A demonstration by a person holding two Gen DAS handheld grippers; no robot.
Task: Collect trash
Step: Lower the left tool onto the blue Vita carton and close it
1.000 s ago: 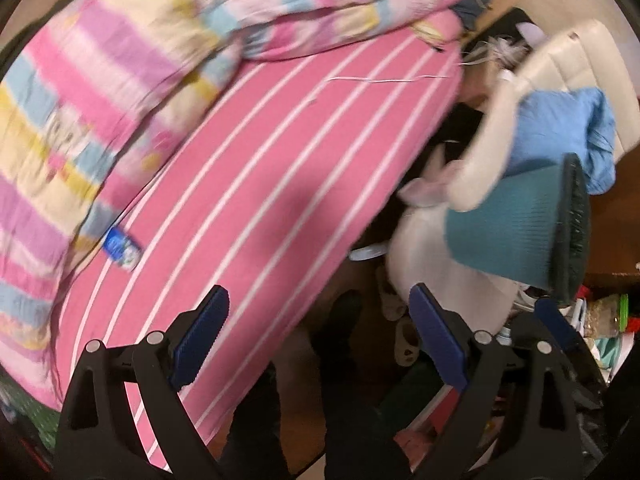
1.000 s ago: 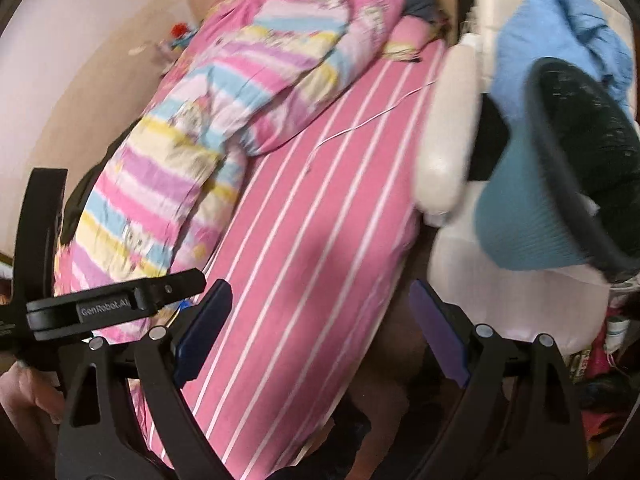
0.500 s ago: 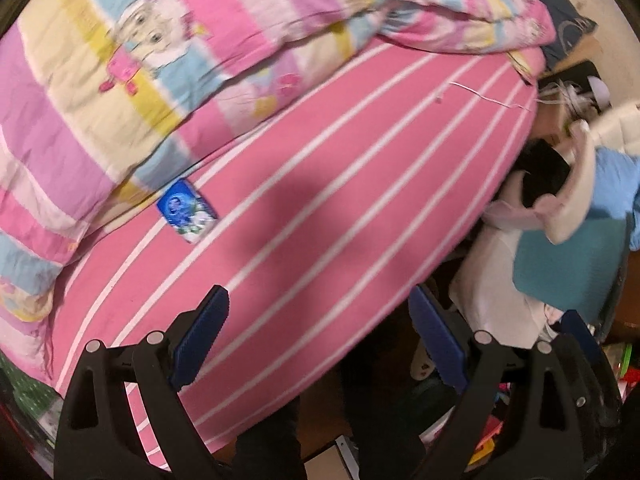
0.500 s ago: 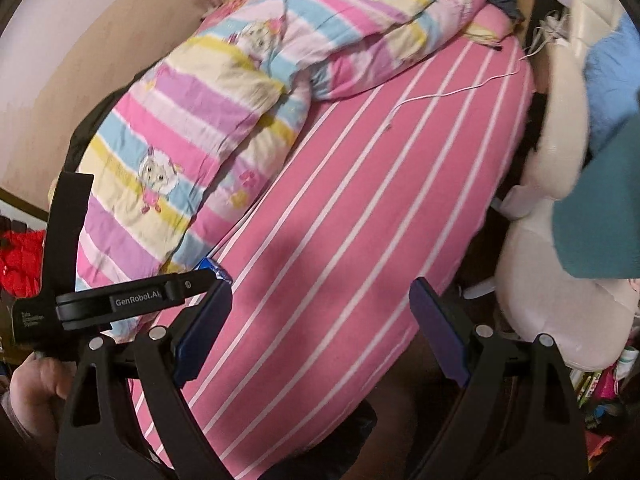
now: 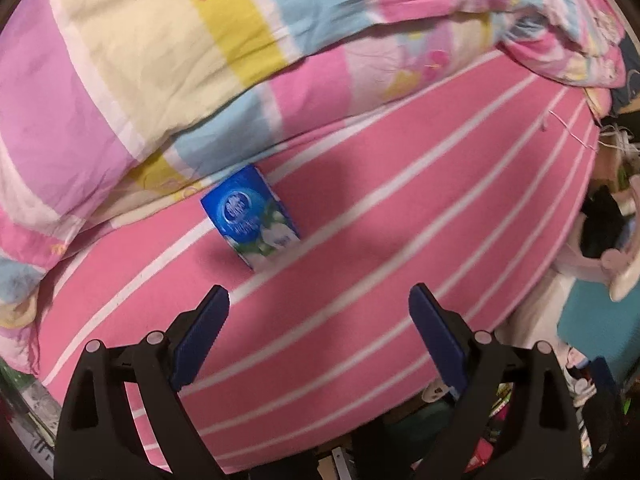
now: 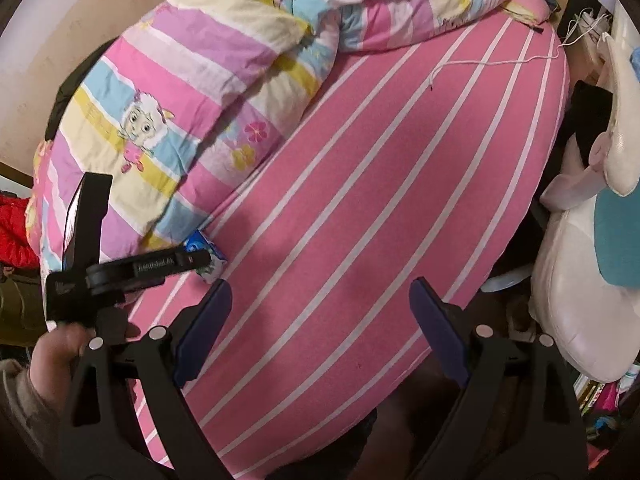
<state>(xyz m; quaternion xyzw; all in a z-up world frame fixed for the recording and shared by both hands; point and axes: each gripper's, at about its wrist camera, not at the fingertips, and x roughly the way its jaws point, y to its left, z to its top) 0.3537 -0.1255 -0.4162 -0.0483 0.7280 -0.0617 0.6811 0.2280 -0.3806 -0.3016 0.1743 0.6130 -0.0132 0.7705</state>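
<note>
— Where does the left wrist view look from?
— From above the pink striped bed sheet (image 5: 400, 184), facing down and forward between its own open fingers (image 5: 200, 336), close to the bed; the blue packet (image 5: 250, 218) sits just ahead, against the striped duvet (image 5: 160, 60).
— And the right wrist view?
— Higher and further back, angled along the bed's length toward the far end, with the white chair (image 6: 576, 320) at its right edge.
— What do they share?
— The sheet, the duvet and the packet (image 6: 208, 258) — and the right view catches the left gripper (image 6: 120, 276) in a hand (image 6: 56, 356).
</note>
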